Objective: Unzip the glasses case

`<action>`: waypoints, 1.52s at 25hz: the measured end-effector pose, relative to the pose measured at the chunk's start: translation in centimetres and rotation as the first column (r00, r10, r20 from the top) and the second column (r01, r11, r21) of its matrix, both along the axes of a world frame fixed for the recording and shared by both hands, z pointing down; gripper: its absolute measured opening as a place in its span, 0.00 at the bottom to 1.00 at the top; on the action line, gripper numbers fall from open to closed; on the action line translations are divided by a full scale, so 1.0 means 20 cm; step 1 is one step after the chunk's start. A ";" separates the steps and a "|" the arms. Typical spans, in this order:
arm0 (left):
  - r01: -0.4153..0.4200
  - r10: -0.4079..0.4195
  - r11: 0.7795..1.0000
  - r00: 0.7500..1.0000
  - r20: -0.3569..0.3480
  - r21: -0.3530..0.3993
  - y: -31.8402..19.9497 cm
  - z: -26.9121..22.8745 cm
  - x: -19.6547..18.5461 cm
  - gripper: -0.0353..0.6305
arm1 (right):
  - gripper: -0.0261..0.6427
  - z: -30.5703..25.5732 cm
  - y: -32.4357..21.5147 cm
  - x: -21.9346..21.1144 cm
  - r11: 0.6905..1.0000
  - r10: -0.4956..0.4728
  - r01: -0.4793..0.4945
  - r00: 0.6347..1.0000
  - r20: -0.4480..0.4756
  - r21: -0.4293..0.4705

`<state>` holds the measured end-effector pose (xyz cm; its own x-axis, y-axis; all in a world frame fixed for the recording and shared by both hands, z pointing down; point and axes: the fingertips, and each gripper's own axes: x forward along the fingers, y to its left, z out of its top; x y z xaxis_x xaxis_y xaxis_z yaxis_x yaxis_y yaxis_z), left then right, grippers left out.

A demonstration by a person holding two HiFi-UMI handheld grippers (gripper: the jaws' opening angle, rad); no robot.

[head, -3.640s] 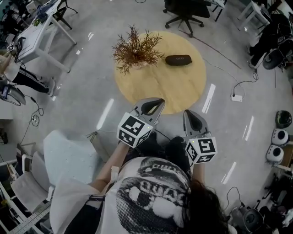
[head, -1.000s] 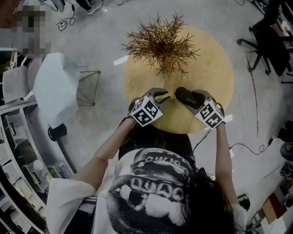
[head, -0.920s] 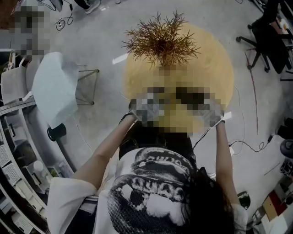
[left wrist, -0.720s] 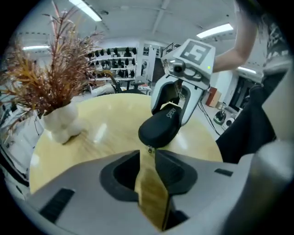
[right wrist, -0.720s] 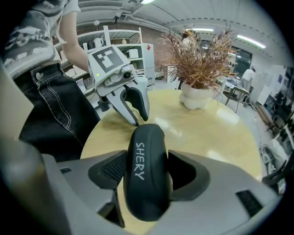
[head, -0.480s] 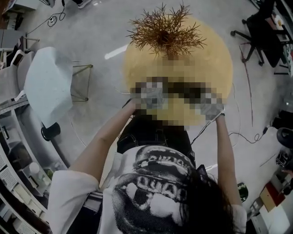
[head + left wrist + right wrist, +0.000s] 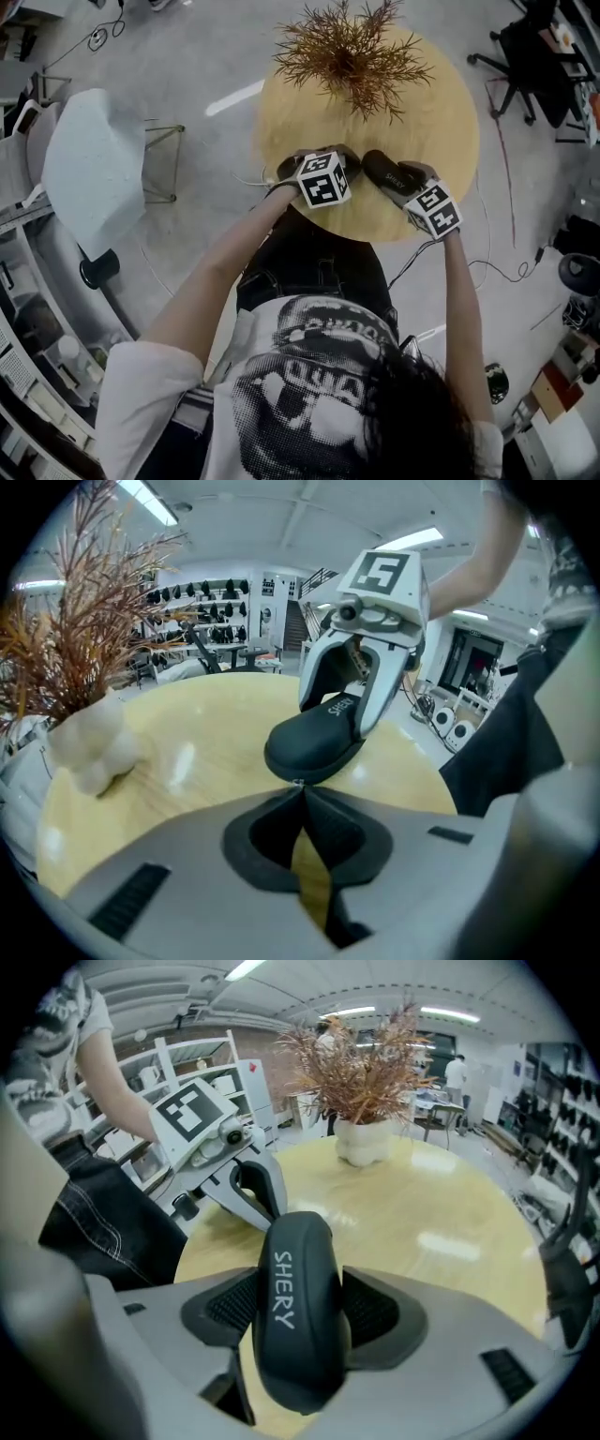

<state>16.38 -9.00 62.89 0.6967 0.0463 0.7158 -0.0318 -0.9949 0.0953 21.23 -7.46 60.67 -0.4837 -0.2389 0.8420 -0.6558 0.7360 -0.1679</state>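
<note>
You've one glasses case (image 7: 314,742) — black, smooth, a rounded oblong — at the near side of the one round pale-wood table (image 7: 441,122), with a single dried twiggy plant (image 7: 352,52) beyond. Your right tongs (image 7: 300,1309) clasp the case across its middle. Your left tongs (image 7: 302,787) are pinched tip to tip at the case's end — a second ago they stood apart from it.

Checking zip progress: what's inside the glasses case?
Nothing inside shows: the glasses case looks closed, its black shell hiding any contents. The right gripper clamps its middle; the left gripper is shut on the zipper pull at its end.
</note>
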 end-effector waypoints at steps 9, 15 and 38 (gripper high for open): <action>0.000 -0.002 0.999 0.999 -0.052 -0.043 0.21 -0.04 0.00 0.07 | 0.46 0.02 0.02 -0.06 0.908 0.416 -0.414 0.909 0.020 -0.064; 0.067 -0.072 0.995 0.995 -0.076 -0.073 0.20 -0.04 -0.08 0.07 | 0.47 0.01 0.03 -0.11 0.835 0.549 -0.545 0.835 0.041 -0.076; -0.003 0.002 0.999 1.000 -0.021 -0.034 0.22 -0.01 -0.20 0.07 | 0.48 0.06 -0.12 -0.26 0.806 0.547 -0.500 0.834 0.075 -0.317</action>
<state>12.39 -4.52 62.60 0.7117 0.0725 0.6988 -0.0266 -0.9912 0.1299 15.99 -9.85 61.83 -0.4806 -0.2657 0.8357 -0.8757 0.1959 -0.4413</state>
